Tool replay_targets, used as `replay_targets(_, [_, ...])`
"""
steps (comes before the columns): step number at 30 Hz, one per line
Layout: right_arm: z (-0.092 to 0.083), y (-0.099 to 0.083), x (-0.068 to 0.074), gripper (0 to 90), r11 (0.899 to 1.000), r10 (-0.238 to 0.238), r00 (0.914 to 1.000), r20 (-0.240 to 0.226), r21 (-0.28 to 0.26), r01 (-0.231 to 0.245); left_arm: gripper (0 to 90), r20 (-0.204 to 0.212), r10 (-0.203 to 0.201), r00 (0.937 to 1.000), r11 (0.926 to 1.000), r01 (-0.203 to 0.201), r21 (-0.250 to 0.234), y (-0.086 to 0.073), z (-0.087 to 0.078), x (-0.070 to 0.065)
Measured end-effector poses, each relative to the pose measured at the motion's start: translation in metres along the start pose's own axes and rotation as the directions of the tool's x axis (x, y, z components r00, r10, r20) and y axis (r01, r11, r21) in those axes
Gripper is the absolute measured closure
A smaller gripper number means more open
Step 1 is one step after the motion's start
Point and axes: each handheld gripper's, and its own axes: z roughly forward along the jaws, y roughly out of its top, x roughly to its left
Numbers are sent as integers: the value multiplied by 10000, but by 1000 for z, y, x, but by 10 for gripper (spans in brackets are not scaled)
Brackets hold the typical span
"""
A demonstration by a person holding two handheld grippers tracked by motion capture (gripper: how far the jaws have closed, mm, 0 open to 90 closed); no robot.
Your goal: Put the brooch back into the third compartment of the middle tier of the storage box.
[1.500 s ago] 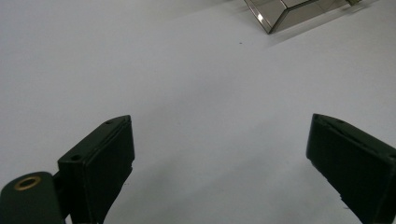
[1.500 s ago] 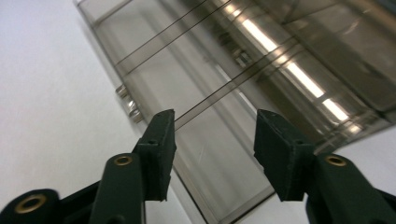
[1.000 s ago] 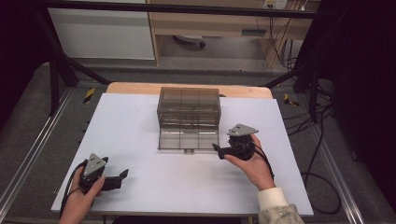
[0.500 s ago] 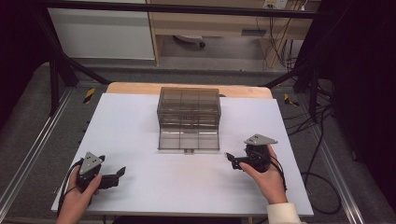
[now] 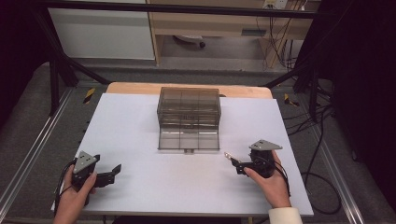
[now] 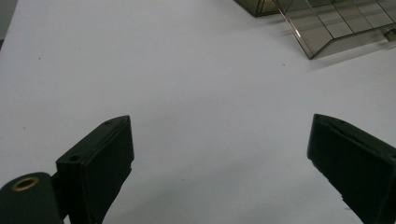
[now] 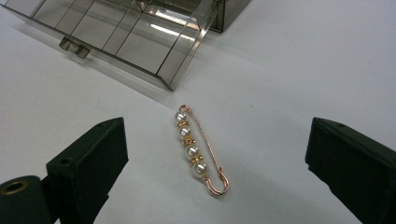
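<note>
Step in hand: the right gripper [image 5: 232, 158] has just been opening; its jaws now stand wide with the pearl pin [image 7: 199, 149] lying flat on the table between them, touched by neither pad; judged as a release of the pin, or the pause before a pick-up
Pin location: on the white table top [image 5: 140, 126], just beside the near right corner of the box's open drawer [image 7: 116, 35]; apart from the drawer, not in any compartment
Left gripper [image 5: 114, 171]: jaws wide apart, nothing between them; held low over bare table near the front left, well apart from the box [image 5: 189, 109]
Next move: if the pin is to go in the drawer, the right jaws must close across its thin wire frame; the pin lies flat, so the pads need to come down to the surface; a slip is likely
Surface: plain white sheet over a wooden table; smoked clear box at the far middle, drawer pulled toward the person
Room: dark metal frame, grey floor, cables at the right, a white cabinet beyond
</note>
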Motion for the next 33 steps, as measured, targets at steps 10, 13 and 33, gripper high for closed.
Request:
replay_targets(10, [10, 1, -2, 76, 9993, 53, 10000, -83, 375, -50, 68, 71, -95, 9999, 9998, 96, -156, 0, 2, 5])
replay_targets(13, [10, 4, -1, 90, 9994, 55, 9999, -128, 343, -51, 69, 41, -119, 9999, 9998, 120, -152, -2, 1, 6])
replay_targets(33, [10, 1, 2, 119, 9991, -170, 9996, -220, 397, 179, 68, -144, -150, 9998, 9999, 150, -42, -2, -2, 5])
